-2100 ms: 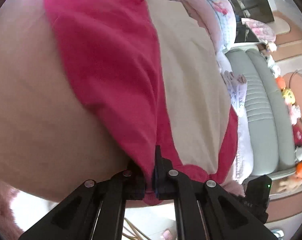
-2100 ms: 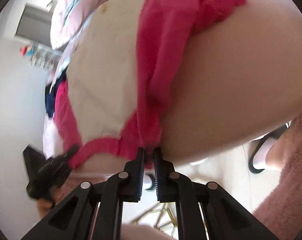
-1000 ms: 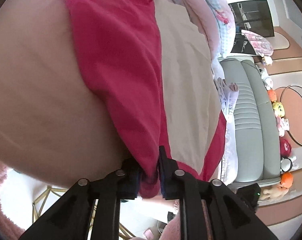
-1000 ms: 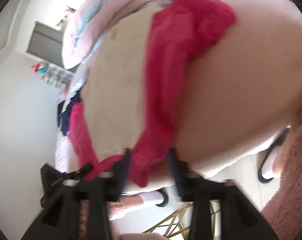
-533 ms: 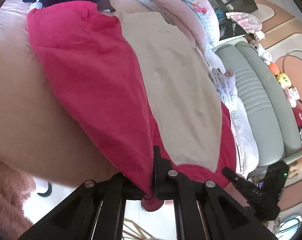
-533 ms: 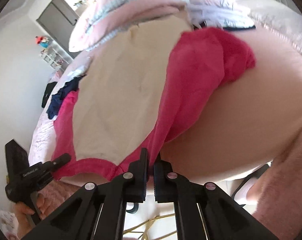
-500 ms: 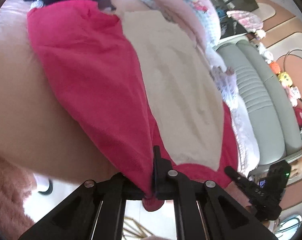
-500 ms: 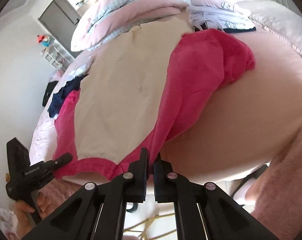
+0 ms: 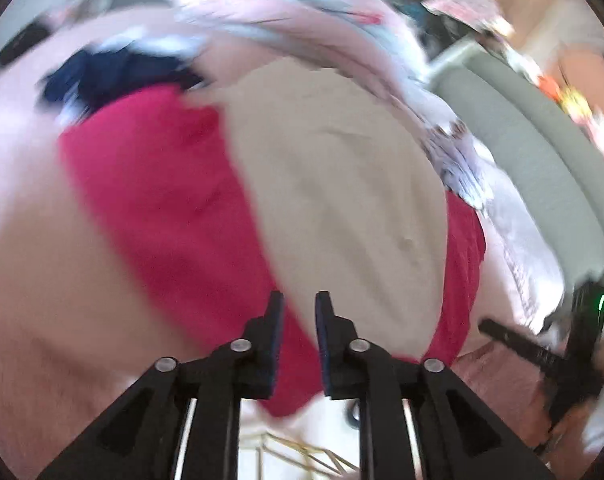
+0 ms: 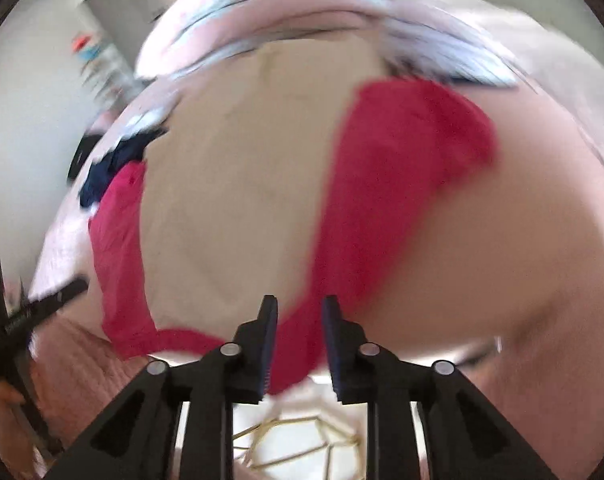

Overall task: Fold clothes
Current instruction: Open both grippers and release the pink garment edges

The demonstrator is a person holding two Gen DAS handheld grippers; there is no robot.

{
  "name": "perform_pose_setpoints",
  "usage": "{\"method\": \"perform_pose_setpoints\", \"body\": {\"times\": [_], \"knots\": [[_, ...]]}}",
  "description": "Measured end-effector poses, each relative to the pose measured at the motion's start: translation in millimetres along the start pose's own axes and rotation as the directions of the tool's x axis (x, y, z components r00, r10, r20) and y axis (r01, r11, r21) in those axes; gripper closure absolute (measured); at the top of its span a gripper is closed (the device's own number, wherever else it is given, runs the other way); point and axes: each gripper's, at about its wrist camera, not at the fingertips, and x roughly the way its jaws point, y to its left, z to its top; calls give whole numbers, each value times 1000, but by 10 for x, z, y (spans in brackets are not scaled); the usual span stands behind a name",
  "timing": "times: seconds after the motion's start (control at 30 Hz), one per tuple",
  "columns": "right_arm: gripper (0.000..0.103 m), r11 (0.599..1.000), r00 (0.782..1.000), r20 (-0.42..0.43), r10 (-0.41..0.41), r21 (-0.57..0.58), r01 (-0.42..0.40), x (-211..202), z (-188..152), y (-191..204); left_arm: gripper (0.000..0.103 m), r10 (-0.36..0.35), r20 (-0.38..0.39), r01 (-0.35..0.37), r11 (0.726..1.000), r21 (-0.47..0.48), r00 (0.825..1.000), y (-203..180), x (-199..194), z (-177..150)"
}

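Grey sofa (image 9: 542, 168) only in left view; both grippers' jaws parted over red-and-beige garment (image 9: 334, 200).

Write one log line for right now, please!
step: shirt laid flat | left gripper: open, over hem | right gripper: open, over hem | shirt: red and beige, on bed | view: blurry

Matt red-and-beige cloth garment (image 9: 326, 200); matt black plastic left claw (image 9: 298, 304).
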Motion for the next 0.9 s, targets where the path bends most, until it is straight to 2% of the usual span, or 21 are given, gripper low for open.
{"method": "perform_pose_setpoints", "body": {"times": [0.07, 0.13, 0.17, 0.2, 0.23, 0.3, 0.37, 0.47, 0.57, 0.6, 0.67, 0.77, 0.83, 0.87, 0.9], "knots": [[80, 999, 1000, 9, 2, -32, -2, 22, 81, 58, 86, -22, -49, 24, 999, 48, 999, -144, 273, 102], [80, 998, 1000, 18, 5, -65, -4, 43, 162, 116, 86, -15, -102, 20, 999, 44, 995, -108, 471, 85], [80, 997, 1000, 20, 3, -81, -2, 62, 197, 144, 86, 6, -171, 0, 999, 34, 985, -52, 635, 18], [80, 995, 999, -7, -32, -95, 31, 182, 170, 153, 86, 22, -225, -17, 1000, 25, 974, 4, 738, -34], [80, 994, 997, -52, -55, -98, 49, 320, 122, 137, 87, 5, -220, -1, 1000, 17, 976, 65, 730, -113], [81, 996, 999, -25, -31, -81, 29, 294, 7, 66, 87, -33, -209, 32, 999, -6, 977, 174, 666, -260], [81, 994, 999, -41, -31, -104, 26, 161, -160, 11, 87, -73, -212, 63, 997, -53, 974, 283, 565, -373], [79, 995, 998, -57, -18, -100, 12, -6, -354, -112, 87, -95, -221, 76, 993, -90, 971, 371, 512, -446], [79, 996, 997, -37, 71, 65, -68, -180, -306, -419, 86, -80, -222, 62, 994, -90, 972, 361, 489, -452], [79, 990, 997, -12, 78, 117, -76, -240, -271, -528, 86, -69, -221, 54, 996, -74, 973, 321, 472, -433], [78, 977, 997, 56, 54, 204, -64, -417, -132, -803, 82, -46, -220, 38, 998, -44, 974, 240, 437, -394], [60, 967, 993, 111, -35, 254, 5, -545, 38, -1171, 75, -54, -220, 44, 998, -48, 974, 232, 474, -337], [48, 935, 989, 143, -46, 356, -8, -513, 127, -1500, 74, -61, -220, 50, 997, -53, 974, 232, 502, -300], [47, 904, 988, 154, -26, 425, -43, -464, 161, -1701, 73, -64, -219, 53, 997, -56, 974, 232, 516, -281], [47, 852, 986, 166, 14, 514, -99, -382, 187, -1929, 73, -69, -218, 57, 996, -61, 974, 247, 515, -280]]}}
